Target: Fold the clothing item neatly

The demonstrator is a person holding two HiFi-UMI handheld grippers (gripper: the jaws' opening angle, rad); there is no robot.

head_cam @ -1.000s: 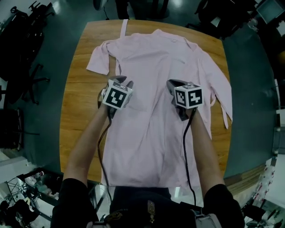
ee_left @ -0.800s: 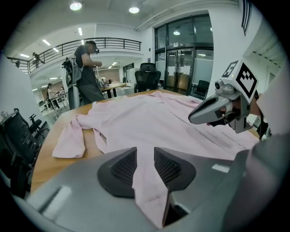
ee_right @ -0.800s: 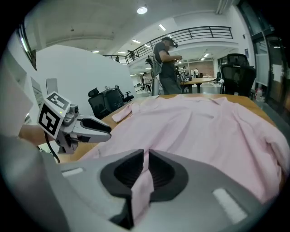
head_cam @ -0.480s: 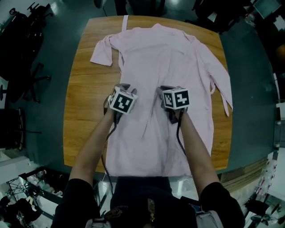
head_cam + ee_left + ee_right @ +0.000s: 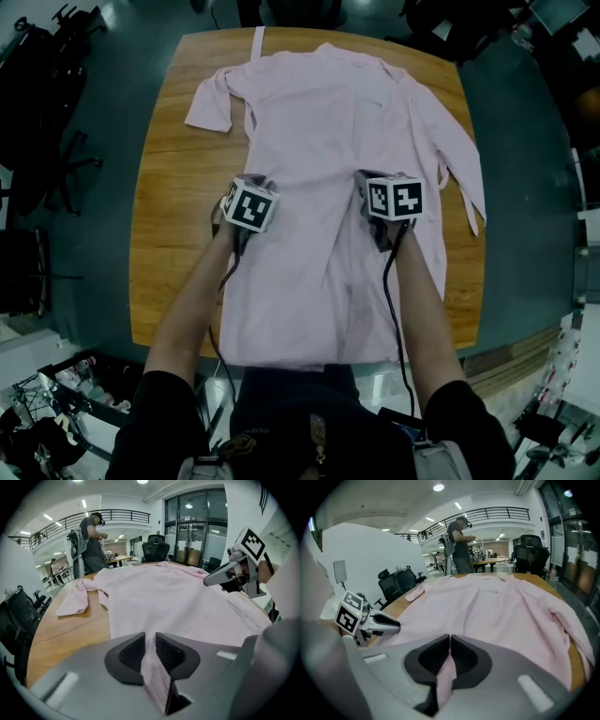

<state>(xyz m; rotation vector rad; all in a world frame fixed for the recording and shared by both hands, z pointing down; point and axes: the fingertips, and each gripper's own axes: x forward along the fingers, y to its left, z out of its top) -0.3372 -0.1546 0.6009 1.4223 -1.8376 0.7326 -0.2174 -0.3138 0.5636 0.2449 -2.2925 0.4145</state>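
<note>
Wooden table (image 5: 173, 234) on a dark office floor, pink shirt (image 5: 328, 112) spread flat on it: collar at the far side, hem hanging off the near edge. Its left sleeve (image 5: 208, 105) is bunched at the far left and its right sleeve (image 5: 461, 159) trails toward the right edge. Left gripper (image 5: 149, 643) sits near the shirt's left side at mid-body. Its jaws have just been closing and now stand a narrow gap apart, with a ridge of pink cloth pinched between the pads. Right gripper (image 5: 449, 645) is level with it on the right. Its jaws have also just closed, nearly together, with a thin fold of cloth nipped between them. This looks like the grab for the first fold, nothing folded yet. To do it well: check that both pinches hold, lift both together at equal height, keep the span between them taut so the crease runs straight, and watch the loose sleeves.
</note>
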